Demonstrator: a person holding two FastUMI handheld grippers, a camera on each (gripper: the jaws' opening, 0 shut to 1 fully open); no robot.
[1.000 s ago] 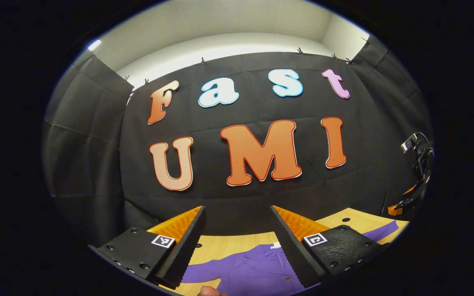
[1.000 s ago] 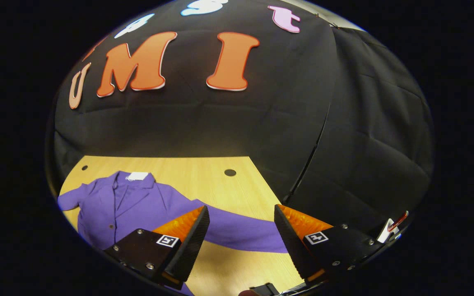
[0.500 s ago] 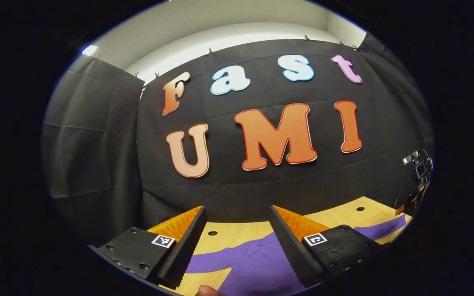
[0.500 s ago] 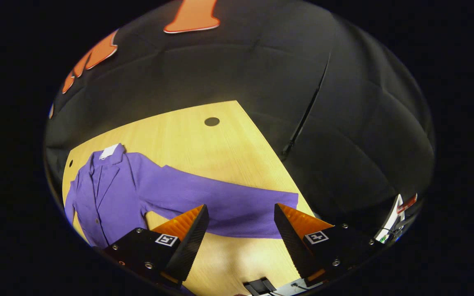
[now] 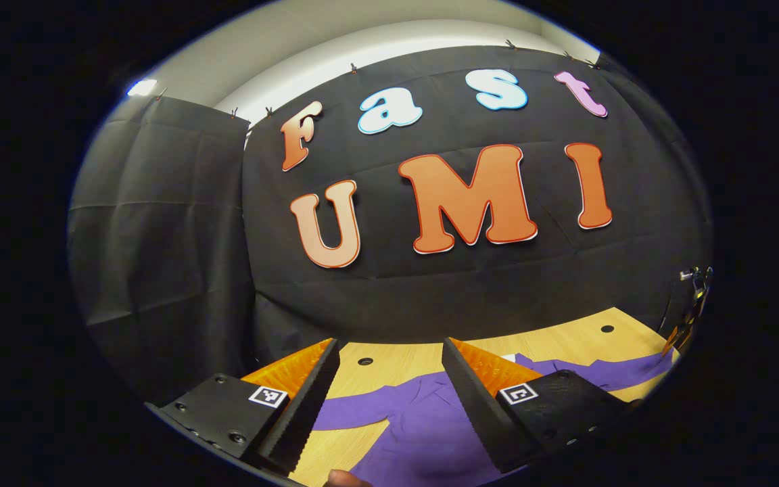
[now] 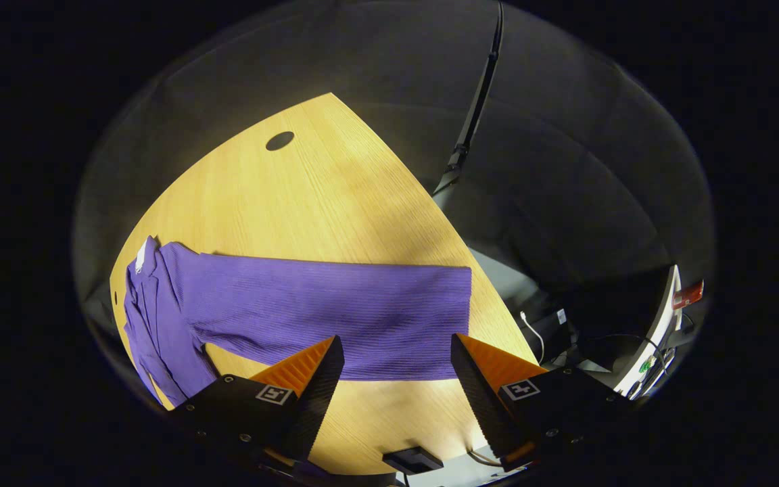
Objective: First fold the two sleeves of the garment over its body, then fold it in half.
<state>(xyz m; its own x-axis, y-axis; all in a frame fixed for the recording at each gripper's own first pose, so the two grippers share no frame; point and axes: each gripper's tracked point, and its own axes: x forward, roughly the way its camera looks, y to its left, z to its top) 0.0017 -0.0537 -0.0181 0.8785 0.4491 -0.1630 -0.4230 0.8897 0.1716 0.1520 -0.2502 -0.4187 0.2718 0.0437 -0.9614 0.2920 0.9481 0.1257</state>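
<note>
A purple garment (image 6: 308, 318) with a collar and buttons lies flat on the wooden table (image 6: 308, 196), its sleeves spread out. In the right gripper view one long sleeve (image 6: 362, 318) stretches toward the table's right edge. My right gripper (image 6: 396, 355) hovers open just above that sleeve's cuff end, nothing between its fingers. In the left gripper view the garment's collar and body (image 5: 416, 419) lie below my left gripper (image 5: 389, 358), which is open and held above the table. The other sleeve (image 5: 352, 412) runs left there.
The table has round holes (image 6: 280, 141) near its far edge. Past its right edge I see cables and equipment (image 6: 646, 338) on the floor side. A small dark object (image 6: 413, 460) sits at the table's near edge. The other gripper (image 5: 690, 304) shows far right in the left gripper view.
My right gripper has tilted down and closed in on the sleeve's cuff end, which now looks much larger. The left gripper has tipped down slightly, so more table and garment show.
</note>
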